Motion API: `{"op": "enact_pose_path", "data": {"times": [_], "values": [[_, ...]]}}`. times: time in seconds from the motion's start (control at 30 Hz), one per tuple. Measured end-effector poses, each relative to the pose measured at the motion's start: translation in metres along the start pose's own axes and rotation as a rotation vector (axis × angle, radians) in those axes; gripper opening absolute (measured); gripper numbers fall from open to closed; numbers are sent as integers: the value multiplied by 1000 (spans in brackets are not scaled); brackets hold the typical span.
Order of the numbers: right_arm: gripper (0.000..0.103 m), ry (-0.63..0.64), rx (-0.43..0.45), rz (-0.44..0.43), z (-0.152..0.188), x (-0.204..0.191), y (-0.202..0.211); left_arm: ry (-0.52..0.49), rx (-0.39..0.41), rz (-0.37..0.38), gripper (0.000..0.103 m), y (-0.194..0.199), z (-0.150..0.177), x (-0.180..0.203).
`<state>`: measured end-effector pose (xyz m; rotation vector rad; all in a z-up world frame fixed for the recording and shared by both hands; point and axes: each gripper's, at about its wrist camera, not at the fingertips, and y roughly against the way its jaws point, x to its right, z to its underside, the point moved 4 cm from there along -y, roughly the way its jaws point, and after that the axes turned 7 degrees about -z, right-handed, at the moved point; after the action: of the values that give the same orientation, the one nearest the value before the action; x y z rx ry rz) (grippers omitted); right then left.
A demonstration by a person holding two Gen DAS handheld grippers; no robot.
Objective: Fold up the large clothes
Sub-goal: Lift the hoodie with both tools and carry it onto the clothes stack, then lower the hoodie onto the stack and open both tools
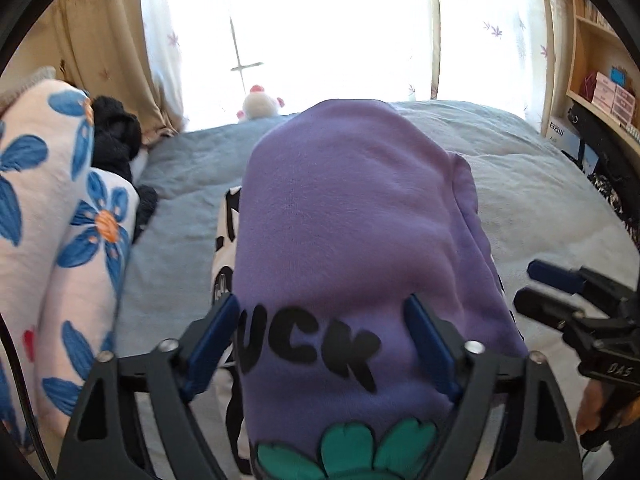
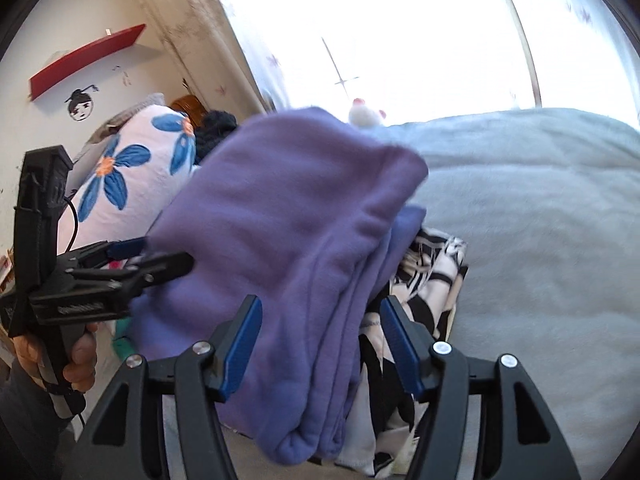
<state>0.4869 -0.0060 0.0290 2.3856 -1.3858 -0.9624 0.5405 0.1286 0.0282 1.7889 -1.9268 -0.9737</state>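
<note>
A folded purple sweatshirt [image 1: 352, 216] with black letters and a green flower print lies on a black-and-white patterned garment [image 1: 224, 240] on the grey-blue bed. My left gripper [image 1: 324, 344] is open, its blue pads on either side of the sweatshirt's near end. My right gripper [image 2: 320, 344] is open at the sweatshirt's [image 2: 288, 216] folded right edge, with the patterned garment [image 2: 424, 280] beneath. The right gripper also shows in the left wrist view [image 1: 548, 288], open. The left gripper shows in the right wrist view [image 2: 156, 256], beside the sweatshirt's left edge.
A white pillow with blue flowers [image 1: 60, 216] and dark clothing [image 1: 116, 140] lie at the left. A white plush toy [image 1: 260, 106] sits by the bright window. Wooden shelves [image 1: 600, 80] stand at the right. The bed cover [image 2: 540, 220] spreads to the right.
</note>
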Motion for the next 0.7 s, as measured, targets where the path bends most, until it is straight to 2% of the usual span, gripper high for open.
{"op": "enact_pose_path", "data": {"times": [0.13,0.2,0.23,0.27,0.33,0.47,0.7], "values": [[59,62,12,23,1,-18,2,0,16,-23,55,21,6,3],[46,94,-6,36,4,-27,-4,-6,20,-33,42,30,11,5],[38,98,-22,32,6,-29,-8,-8,23,-37,40,33,12,6],[29,98,-38,23,9,-31,-12,-13,23,-50,38,35,16,6],[25,104,-81,39,16,-28,-21,-12,17,-65,38,36,20,7],[24,99,-152,113,26,-12,-39,20,13,-73,38,35,28,4],[24,72,-173,110,24,-10,-29,52,13,-89,40,38,31,4]]}}
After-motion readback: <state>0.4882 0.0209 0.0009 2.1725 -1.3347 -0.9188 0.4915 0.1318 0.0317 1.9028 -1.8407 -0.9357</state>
